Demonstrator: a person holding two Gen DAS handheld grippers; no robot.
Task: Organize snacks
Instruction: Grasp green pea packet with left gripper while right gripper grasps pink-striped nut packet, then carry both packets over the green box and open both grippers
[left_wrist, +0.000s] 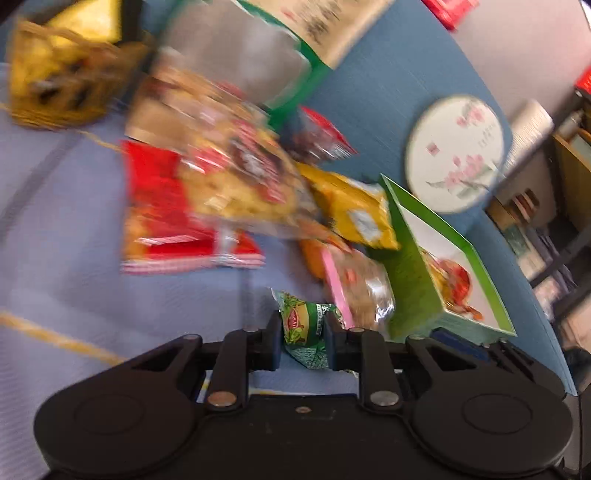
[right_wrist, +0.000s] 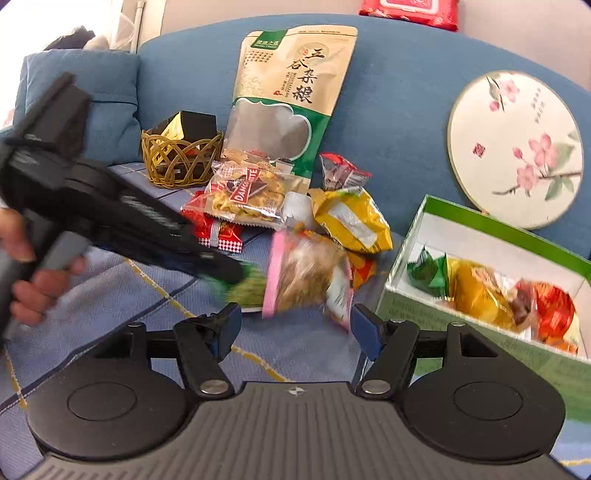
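In the left wrist view, left tongs (left_wrist: 303, 338) pinch a green packet (left_wrist: 304, 332); right tongs (right_wrist: 295, 326) gape wide.

Snack pile (right_wrist: 295, 206) left of box (right_wrist: 480, 325)

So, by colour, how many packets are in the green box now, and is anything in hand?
Green packet: 1
Yellow packet: 1
Red-orange packet: 1
Green sachet in the left gripper: 1
Total: 4, with 3 showing in the green box; any beneath are hidden.
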